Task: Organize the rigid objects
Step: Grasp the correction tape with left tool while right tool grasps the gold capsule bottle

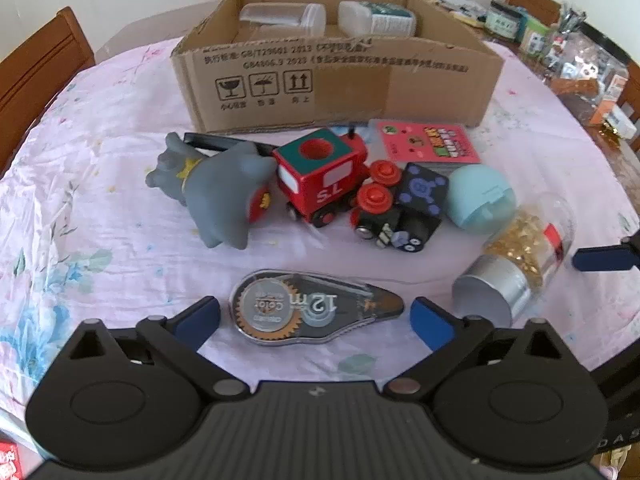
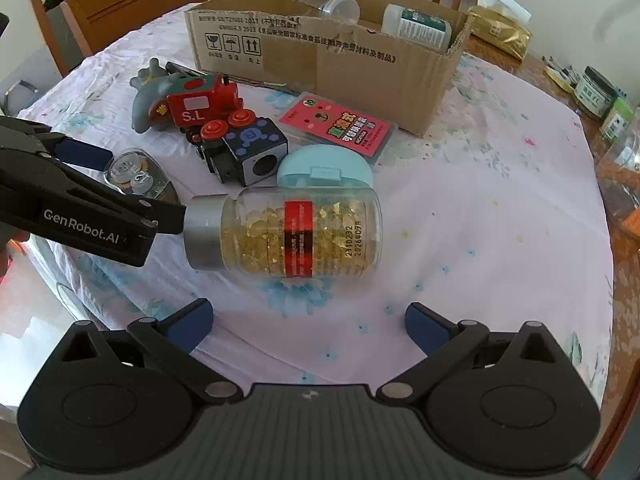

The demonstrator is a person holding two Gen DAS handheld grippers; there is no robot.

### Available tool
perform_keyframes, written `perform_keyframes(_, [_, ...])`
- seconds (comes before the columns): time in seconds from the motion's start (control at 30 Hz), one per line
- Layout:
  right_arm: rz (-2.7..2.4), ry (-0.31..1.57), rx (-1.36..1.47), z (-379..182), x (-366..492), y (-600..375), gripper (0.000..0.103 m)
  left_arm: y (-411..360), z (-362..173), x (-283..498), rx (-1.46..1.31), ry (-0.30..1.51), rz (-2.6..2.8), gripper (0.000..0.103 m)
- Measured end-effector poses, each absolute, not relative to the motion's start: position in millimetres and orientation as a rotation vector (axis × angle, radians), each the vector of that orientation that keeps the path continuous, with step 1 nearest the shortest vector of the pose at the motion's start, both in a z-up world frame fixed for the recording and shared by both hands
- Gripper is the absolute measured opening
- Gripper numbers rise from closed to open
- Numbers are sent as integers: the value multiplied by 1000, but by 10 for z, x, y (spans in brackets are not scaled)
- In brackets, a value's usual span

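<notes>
The left tongs (image 1: 314, 316) are held spread around the correction tape dispenser (image 1: 316, 308) for pickup; at twelve o'clock of the released right tongs (image 2: 308, 326), the capsule bottle (image 2: 288, 232) lies awaiting the cardboard box (image 2: 360, 68).

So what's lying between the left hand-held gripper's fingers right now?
The correction tape dispenser lies flat on the tablecloth between the open left hand-held gripper fingers, untouched; the left wrist view shows it.

Sitting at the back of the tabletop (image 1: 120, 264) — a cardboard box (image 1: 340, 80), two containers (image 1: 284, 16) lying in it. Crowding just before it: toy dog (image 1: 216, 192) at left, toy train (image 1: 324, 184) beside it, card pack (image 1: 428, 140) behind. Lying nearest — tape dispenser (image 1: 316, 308), with pill bottle (image 2: 288, 232) to its right.
</notes>
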State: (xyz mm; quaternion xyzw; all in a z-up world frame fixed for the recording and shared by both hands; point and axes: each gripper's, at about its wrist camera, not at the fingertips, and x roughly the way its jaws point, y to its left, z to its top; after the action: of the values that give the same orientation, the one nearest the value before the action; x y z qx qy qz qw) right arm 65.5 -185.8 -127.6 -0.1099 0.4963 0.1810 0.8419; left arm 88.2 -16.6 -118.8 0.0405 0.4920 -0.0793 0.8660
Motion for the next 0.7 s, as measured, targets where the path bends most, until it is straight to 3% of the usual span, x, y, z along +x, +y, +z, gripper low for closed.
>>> perform_keyframes(0.1, [392, 1026, -233, -1284, 627, -1872, 103, -182, -1170, 875, 98, 1014, -187, 90])
perform_keyframes(0.7, [377, 1040, -230, -1276, 705, -1731, 103, 238, -1190, 881, 83, 1024, -139, 91])
